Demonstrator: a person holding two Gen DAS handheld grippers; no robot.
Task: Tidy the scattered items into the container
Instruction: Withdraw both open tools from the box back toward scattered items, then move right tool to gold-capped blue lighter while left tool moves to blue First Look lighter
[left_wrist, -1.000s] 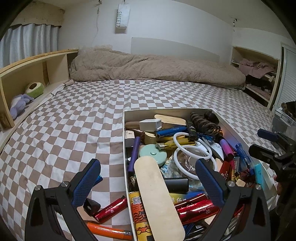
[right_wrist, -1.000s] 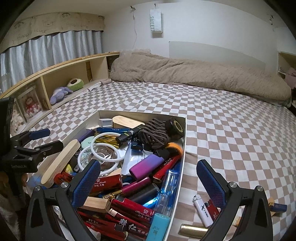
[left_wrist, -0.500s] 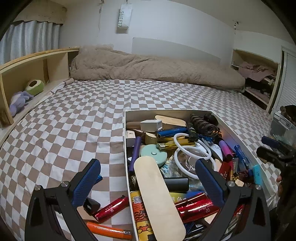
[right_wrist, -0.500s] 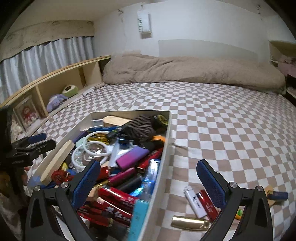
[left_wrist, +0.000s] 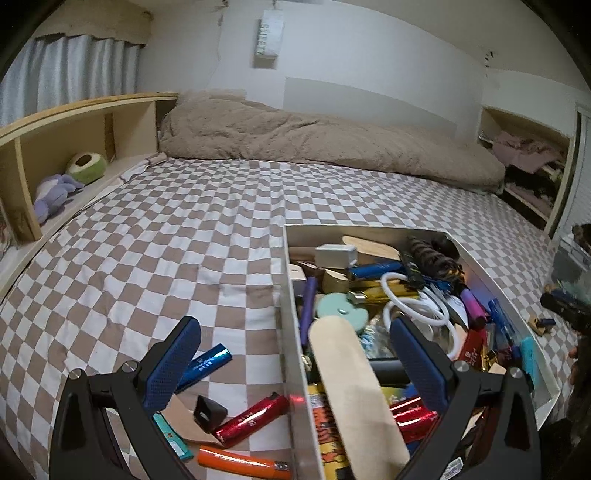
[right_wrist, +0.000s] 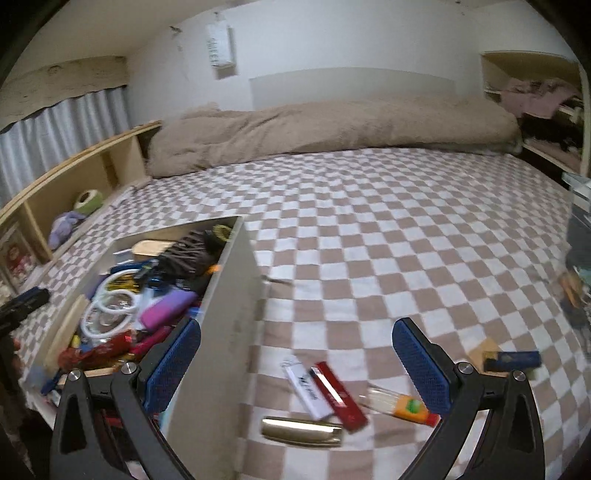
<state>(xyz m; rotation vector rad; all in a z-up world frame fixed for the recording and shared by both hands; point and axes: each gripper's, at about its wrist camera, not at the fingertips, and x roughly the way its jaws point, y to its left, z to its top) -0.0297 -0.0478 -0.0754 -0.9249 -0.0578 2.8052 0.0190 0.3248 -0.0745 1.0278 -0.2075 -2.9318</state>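
Holding both claws, left claw (left_wrist: 295, 350) and right claw (right_wrist: 296, 350), wide and empty; lighters (right_wrist: 325, 389) beside the box (right_wrist: 229, 314) await pickup.

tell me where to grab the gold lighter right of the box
Grip the gold lighter across its narrow width at mid-length, coming down from above with the open right gripper. It lies flat and sideways on the sheet, so its long edges are the reachable faces. The white lighter sits close behind, so keep the fingers clear of it.
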